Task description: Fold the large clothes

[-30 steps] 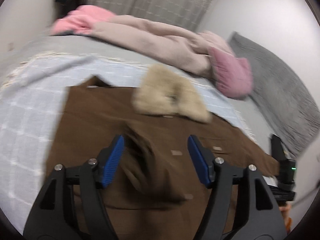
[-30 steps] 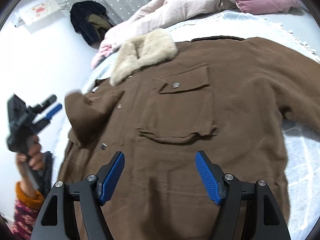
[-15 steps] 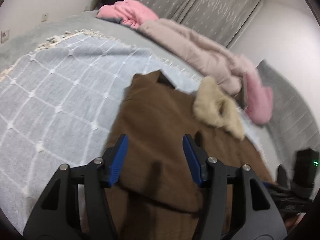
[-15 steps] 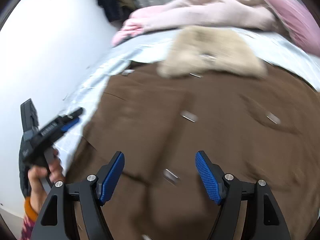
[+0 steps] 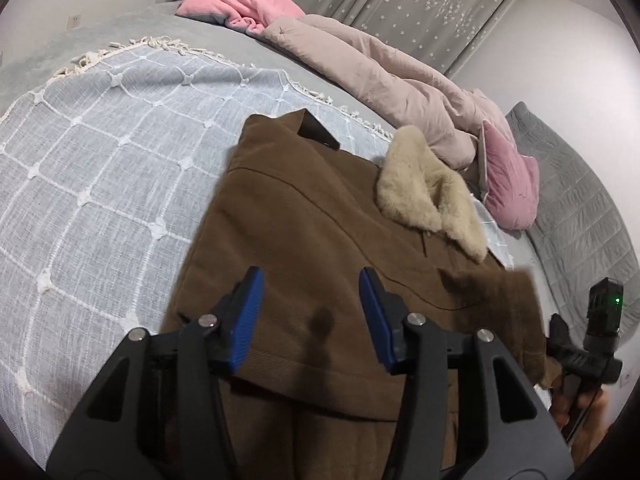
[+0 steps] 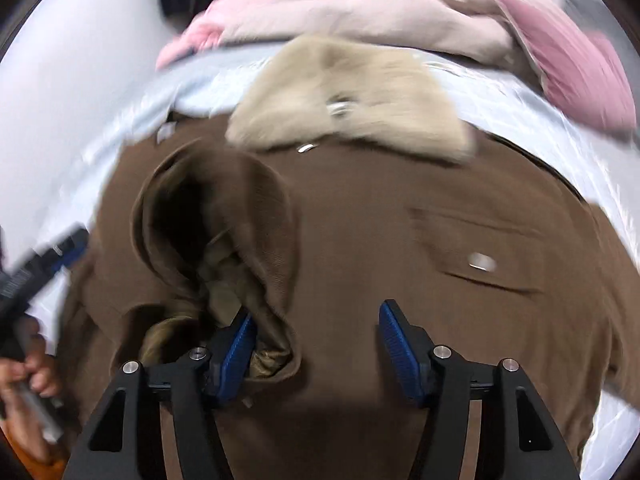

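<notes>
Both grippers, left gripper (image 5: 310, 316) and right gripper (image 6: 314, 338), are closing on nothing, the brown coat's (image 5: 320, 216) sleeve (image 6: 224, 248) now folded inward at centre-left.

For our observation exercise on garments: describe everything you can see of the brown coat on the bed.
The brown coat lies spread front-up on a pale blue checked blanket. Its cloth looks thick and finely ribbed. It has a beige fur collar, metal snaps and a flapped chest pocket. One sleeve is folded across the front, its open cuff showing tan lining. The right gripper is closing beside that cuff; no pad presses cloth.
</notes>
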Demonstrator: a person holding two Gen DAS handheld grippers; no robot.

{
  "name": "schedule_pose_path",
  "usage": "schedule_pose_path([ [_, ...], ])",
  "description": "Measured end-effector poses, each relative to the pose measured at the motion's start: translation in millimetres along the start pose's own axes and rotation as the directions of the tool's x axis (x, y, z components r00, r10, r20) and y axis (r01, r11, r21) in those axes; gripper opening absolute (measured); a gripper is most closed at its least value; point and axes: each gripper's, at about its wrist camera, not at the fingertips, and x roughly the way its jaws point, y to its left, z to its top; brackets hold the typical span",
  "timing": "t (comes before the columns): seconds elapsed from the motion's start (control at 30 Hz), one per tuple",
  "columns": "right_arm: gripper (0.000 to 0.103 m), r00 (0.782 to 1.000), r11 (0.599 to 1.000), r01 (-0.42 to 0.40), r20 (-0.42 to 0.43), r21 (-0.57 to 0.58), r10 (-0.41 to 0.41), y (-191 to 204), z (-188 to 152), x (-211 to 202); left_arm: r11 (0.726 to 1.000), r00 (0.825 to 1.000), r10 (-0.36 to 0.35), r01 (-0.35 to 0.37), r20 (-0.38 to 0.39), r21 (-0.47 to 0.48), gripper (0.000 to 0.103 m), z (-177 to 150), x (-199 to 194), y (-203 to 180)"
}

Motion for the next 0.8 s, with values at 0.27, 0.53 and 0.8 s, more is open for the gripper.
schedule_pose_path([
  [0.27,0.077,0.985,0.948,-0.174,0.031,0.267,0.172,-61,19,15,0.992,0.998,0.057,-0.055,-0.015,0.113,0.051,-8,-21,-18],
  [0.53,0.009,0.996,0.998,0.024,0.085,0.057,-0.029,-10,36,32,0.995,0.996,0.002,-0.010,0.091,0.095,0.030,-8,-21,6],
  [0.8,0.019,0.959,0.975,0.221,0.188,-0.021,-0.213,-4,78,14,0.983,0.995,0.097,-0.094,-0.012,0.156,0.029,-19,19,5],
])
